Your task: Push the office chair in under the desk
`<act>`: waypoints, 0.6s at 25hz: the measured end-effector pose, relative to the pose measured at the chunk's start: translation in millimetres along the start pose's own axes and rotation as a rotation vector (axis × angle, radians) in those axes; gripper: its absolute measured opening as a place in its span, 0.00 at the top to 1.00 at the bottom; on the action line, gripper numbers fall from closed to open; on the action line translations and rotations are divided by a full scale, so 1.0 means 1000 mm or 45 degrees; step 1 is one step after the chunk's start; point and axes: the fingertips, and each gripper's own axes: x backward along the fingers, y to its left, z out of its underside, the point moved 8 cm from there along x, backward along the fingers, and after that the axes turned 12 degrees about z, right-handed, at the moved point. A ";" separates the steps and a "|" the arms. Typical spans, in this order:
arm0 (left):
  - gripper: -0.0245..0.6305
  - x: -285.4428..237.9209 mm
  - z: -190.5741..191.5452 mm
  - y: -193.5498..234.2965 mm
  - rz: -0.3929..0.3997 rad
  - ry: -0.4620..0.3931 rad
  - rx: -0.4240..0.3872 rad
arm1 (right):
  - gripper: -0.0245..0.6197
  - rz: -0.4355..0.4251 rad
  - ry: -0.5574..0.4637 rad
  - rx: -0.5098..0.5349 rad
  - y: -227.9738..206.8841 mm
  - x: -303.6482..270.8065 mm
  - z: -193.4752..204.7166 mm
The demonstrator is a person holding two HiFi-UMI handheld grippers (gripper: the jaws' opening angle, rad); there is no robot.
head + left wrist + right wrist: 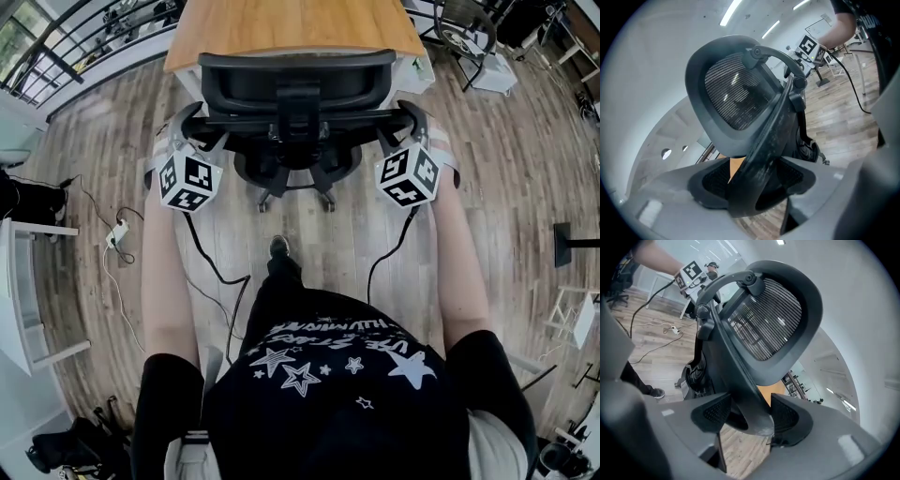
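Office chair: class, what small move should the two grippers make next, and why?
Probably a short, even push straight forward. The left gripper and right gripper each clamp a back strut of the office chair, whose wheeled base lies outside the edge of the desk.

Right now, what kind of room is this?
Probably an office: a wooden desk, a black office chair in front of it, and a second chair off to the side.
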 end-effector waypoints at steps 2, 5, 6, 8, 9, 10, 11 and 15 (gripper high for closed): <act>0.47 -0.009 0.003 0.013 0.017 0.010 -0.001 | 0.55 -0.008 0.015 0.001 -0.001 -0.013 -0.005; 0.47 -0.026 0.005 0.033 0.025 0.002 -0.010 | 0.55 -0.003 0.027 -0.004 -0.007 -0.034 -0.012; 0.47 -0.031 0.006 0.039 0.022 -0.010 -0.015 | 0.55 0.002 0.032 -0.007 -0.009 -0.041 -0.015; 0.47 -0.041 0.009 0.049 0.023 -0.027 -0.021 | 0.55 0.010 0.050 -0.009 -0.010 -0.055 -0.019; 0.47 -0.045 0.011 0.054 0.028 -0.028 -0.021 | 0.55 0.011 0.063 -0.008 -0.011 -0.061 -0.021; 0.47 -0.050 0.012 0.059 0.035 -0.023 -0.019 | 0.54 0.012 0.076 -0.007 -0.011 -0.067 -0.024; 0.47 -0.054 0.013 0.065 0.043 -0.016 -0.017 | 0.54 0.012 0.088 -0.006 -0.012 -0.074 -0.027; 0.47 -0.069 0.015 0.082 0.054 -0.026 -0.034 | 0.54 0.017 0.121 -0.003 -0.017 -0.094 -0.033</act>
